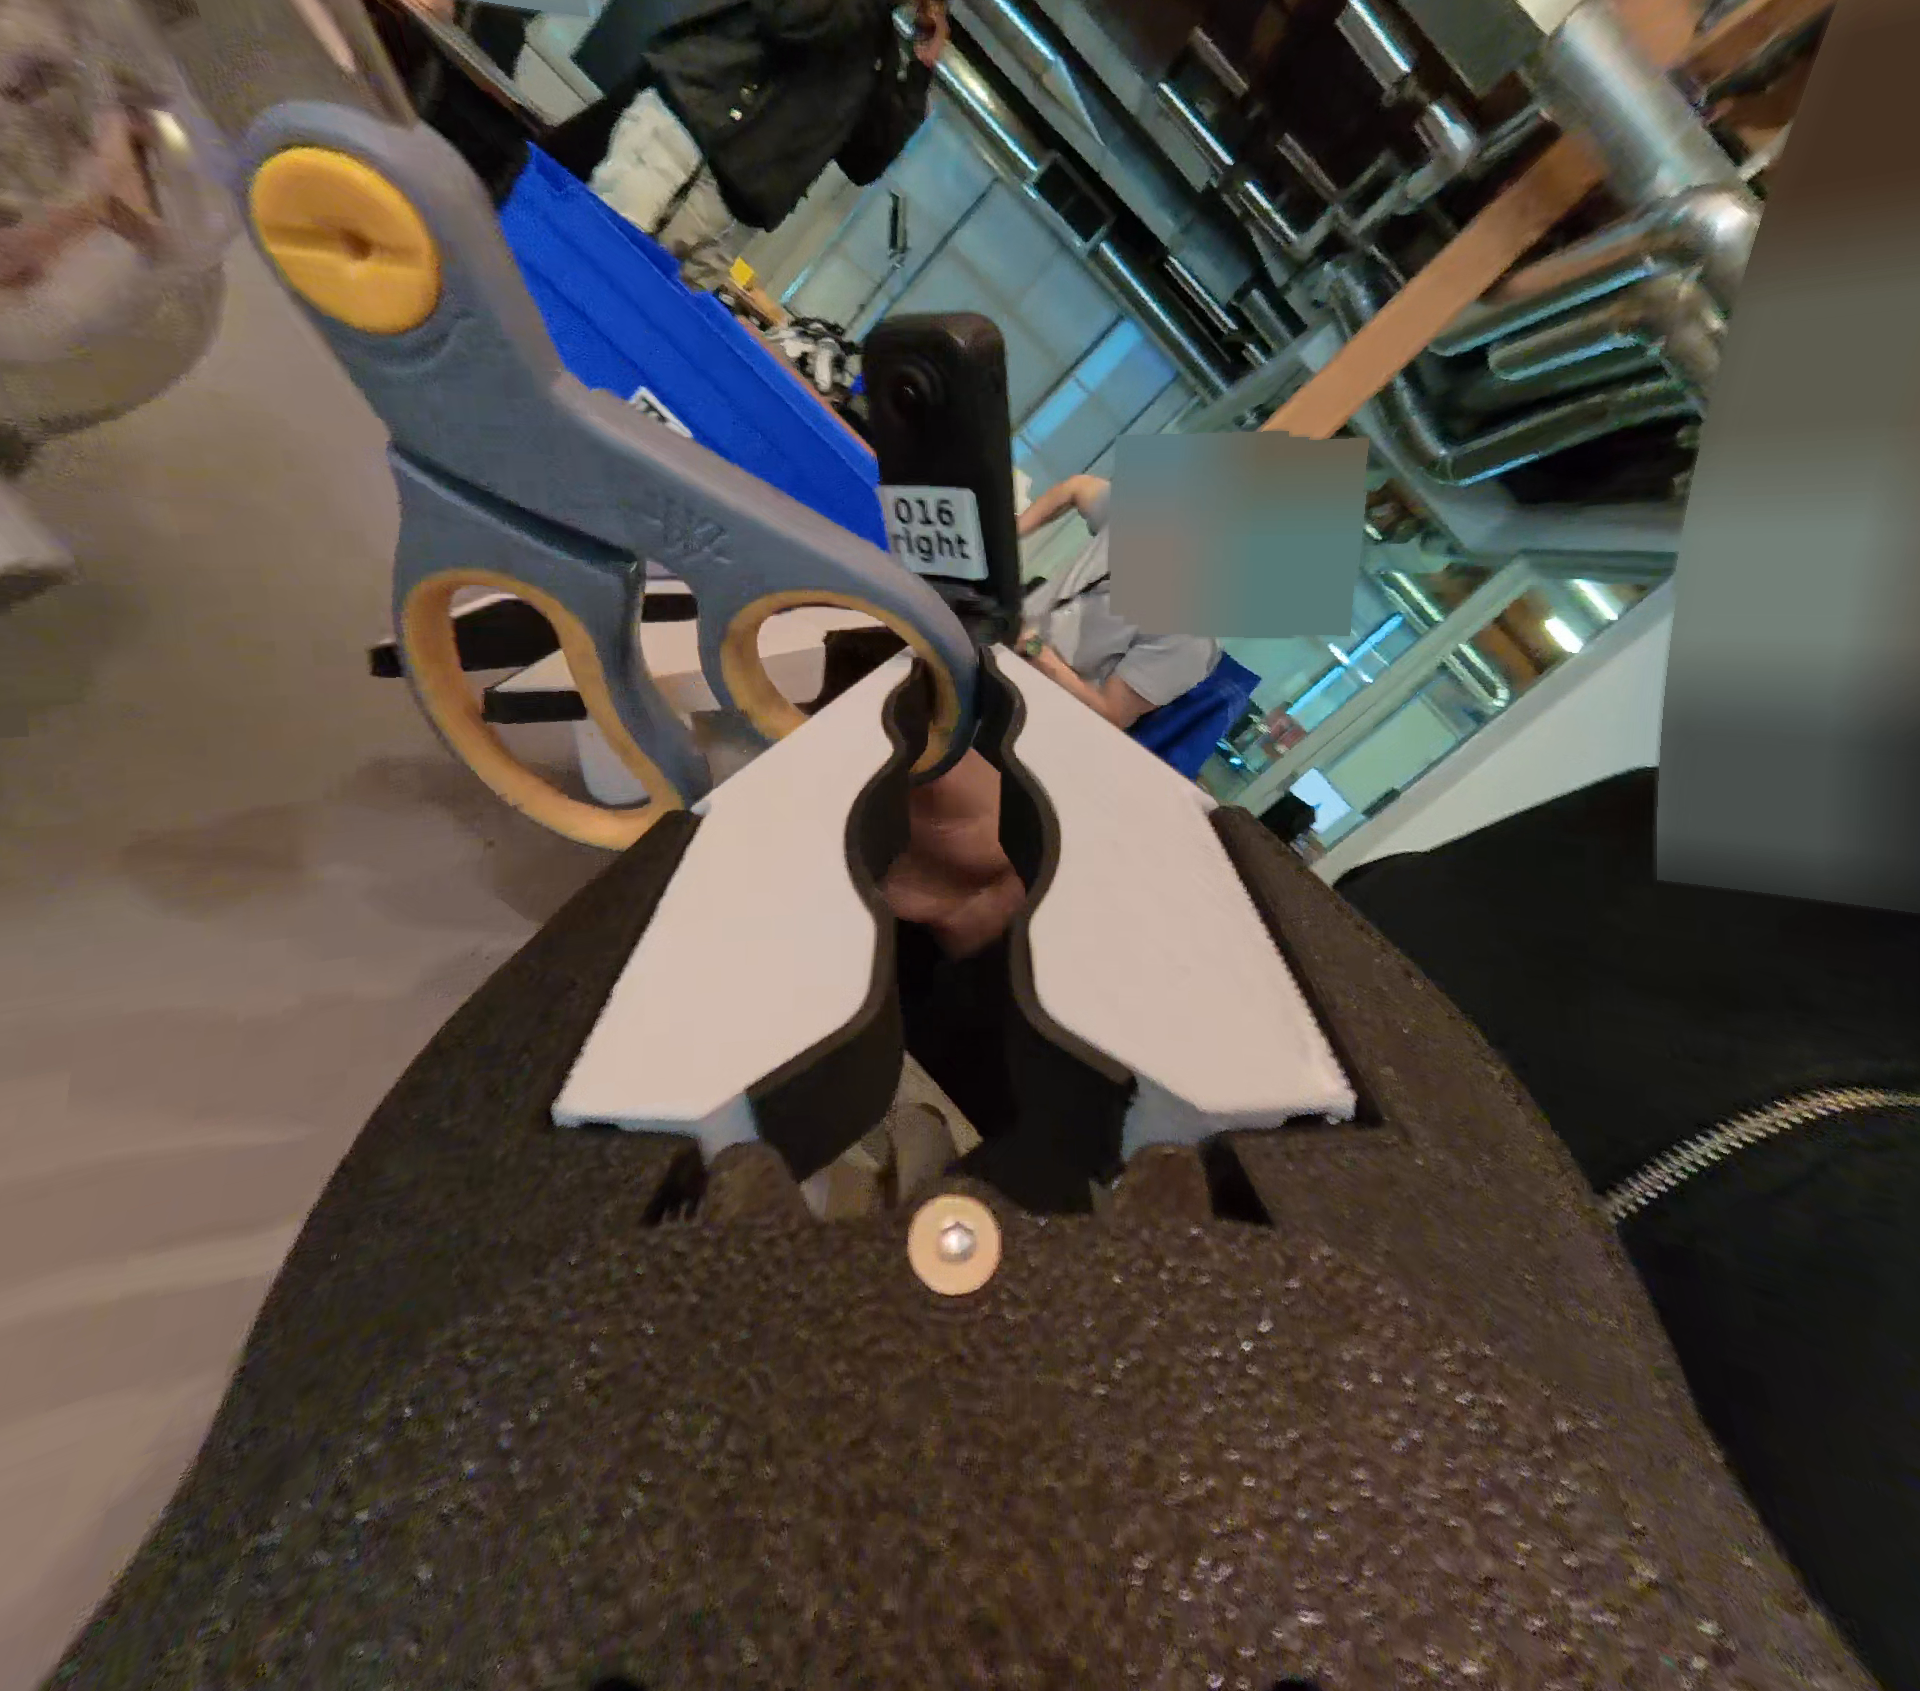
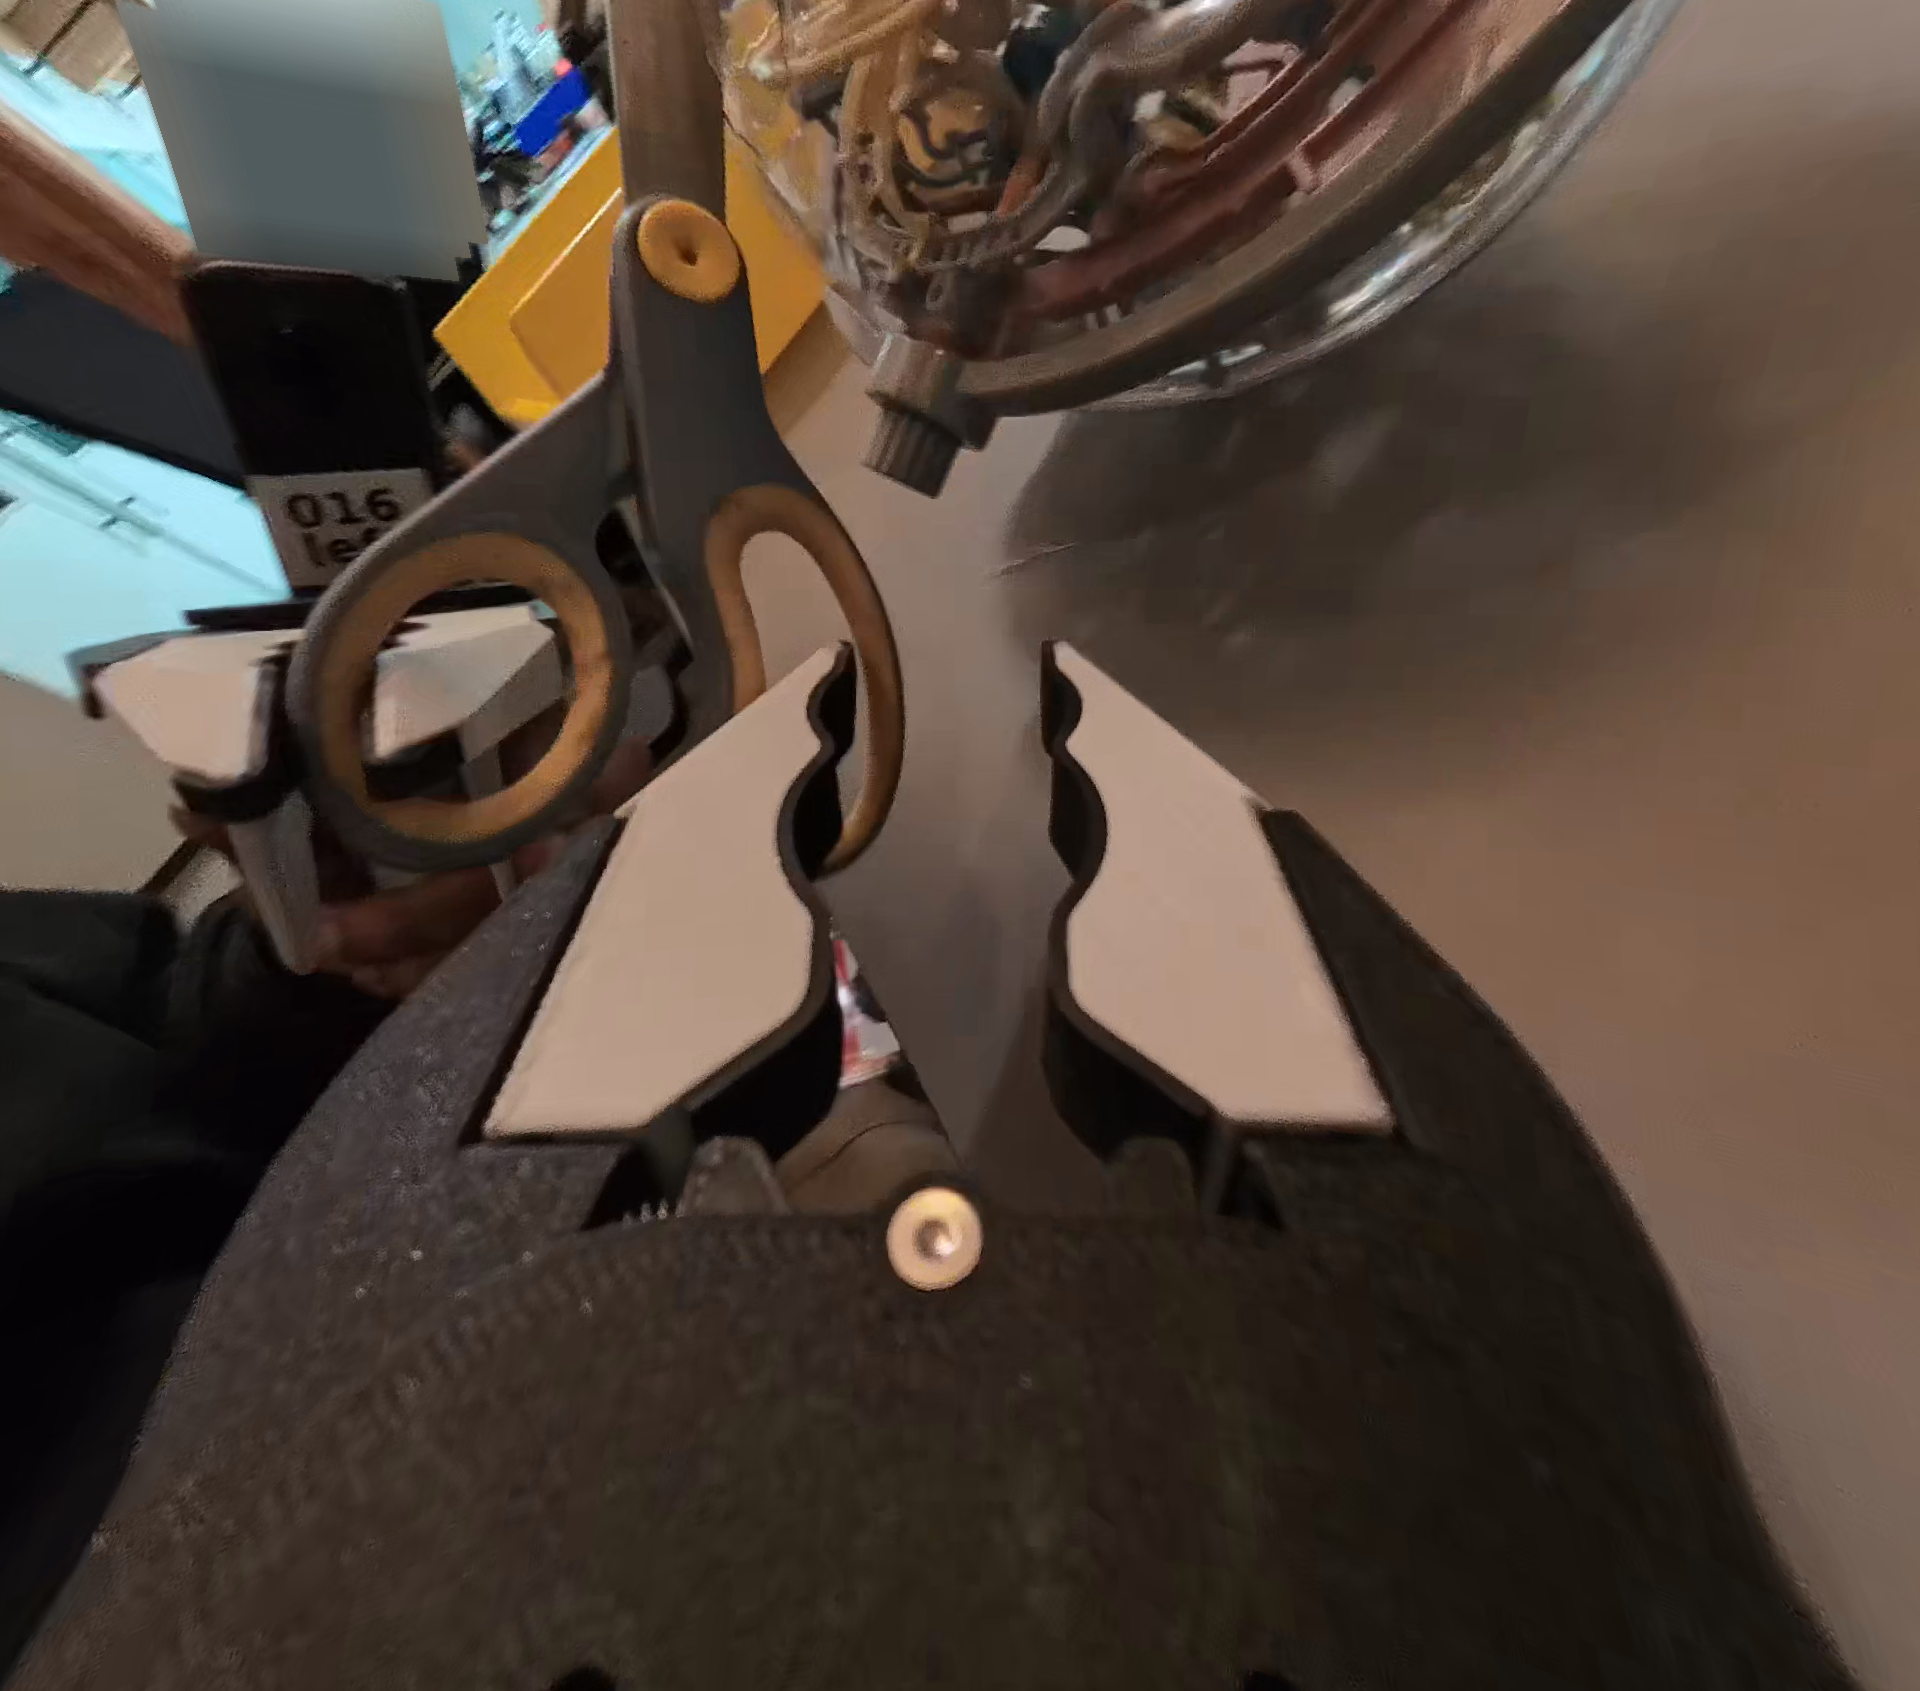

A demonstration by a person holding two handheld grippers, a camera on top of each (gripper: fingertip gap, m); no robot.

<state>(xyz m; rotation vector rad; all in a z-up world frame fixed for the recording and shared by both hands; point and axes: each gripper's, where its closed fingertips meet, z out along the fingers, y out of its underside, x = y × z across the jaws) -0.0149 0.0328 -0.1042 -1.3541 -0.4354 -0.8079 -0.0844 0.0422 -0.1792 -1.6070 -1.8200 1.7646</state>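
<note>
Grey scissors with a yellow pivot and yellow-lined handle loops are held up above the tabletop. My left gripper is shut on the rim of one handle loop. In the right wrist view the scissors stand blades up, and my left gripper clamps the round loop at the left. My right gripper is open. Its left finger lies at the long loop, whose rim sits between the jaws. The right gripper's black camera body shows behind the scissors.
A shiny metal bowl with rope scraps and orange bits is close at the upper right, blurred in the left wrist view. A blue bin, a yellow bin, the grey tabletop and people stand behind.
</note>
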